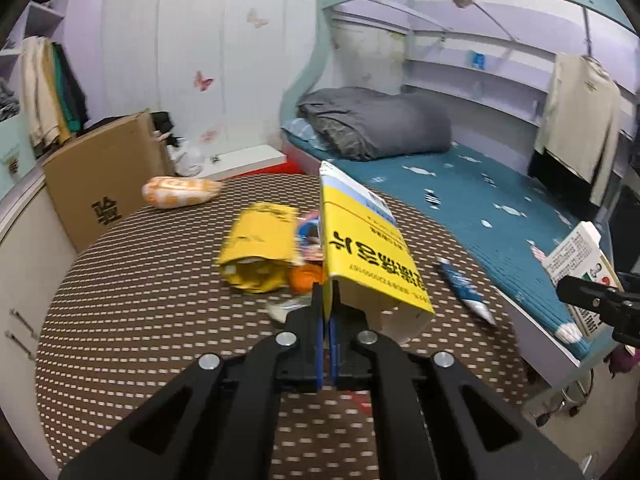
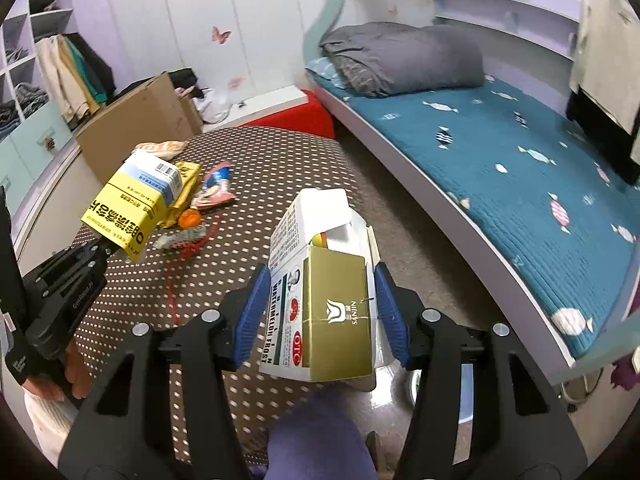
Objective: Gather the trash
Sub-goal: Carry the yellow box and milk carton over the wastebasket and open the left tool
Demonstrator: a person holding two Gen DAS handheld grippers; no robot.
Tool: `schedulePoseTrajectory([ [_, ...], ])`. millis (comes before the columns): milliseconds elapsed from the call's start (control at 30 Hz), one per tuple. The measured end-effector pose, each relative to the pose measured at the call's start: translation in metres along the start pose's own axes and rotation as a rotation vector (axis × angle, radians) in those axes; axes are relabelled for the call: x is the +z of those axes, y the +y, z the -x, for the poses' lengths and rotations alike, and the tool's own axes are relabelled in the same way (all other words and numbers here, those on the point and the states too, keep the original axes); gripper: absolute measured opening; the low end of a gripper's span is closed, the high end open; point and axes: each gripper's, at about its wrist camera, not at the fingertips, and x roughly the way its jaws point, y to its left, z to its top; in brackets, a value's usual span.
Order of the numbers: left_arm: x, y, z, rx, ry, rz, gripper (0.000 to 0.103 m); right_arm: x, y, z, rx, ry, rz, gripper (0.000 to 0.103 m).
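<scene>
Nearest in the right wrist view, the right claw (image 2: 320, 312) clamps a white and gold cardboard medicine box (image 2: 324, 292) by its sides, its top flap hanging open. At the left of that frame, the left claw (image 1: 329, 312) pinches only the thin open end of a yellow cardboard box (image 1: 360, 248). That slim hold may slip or crush the flap if swung.

Farther off on the brown dotted bench (image 1: 160, 300) lie a crumpled yellow packet (image 1: 260, 248), an orange fruit (image 1: 304, 280), a blue tube (image 1: 464, 288) and an orange-white snack bag (image 1: 180, 192), all uncollected. A brown carton (image 1: 104, 176) stands behind, upper left.
</scene>
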Motion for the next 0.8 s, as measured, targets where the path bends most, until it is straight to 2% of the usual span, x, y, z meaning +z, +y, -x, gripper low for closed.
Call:
schedulePoseTrajectory([
  [333, -0.009, -0.08, -0.002, -0.122, 0.006, -0.109, 0.003, -0.022, -0.051, 0.02, -0.061, -0.004, -0.088, 0.052],
  [800, -0.031, -0.196, -0.014, -0.264, 0.054, -0.282, 0.003, -0.062, -0.134, 0.039, -0.155, 0.014, -0.248, 0.052],
])
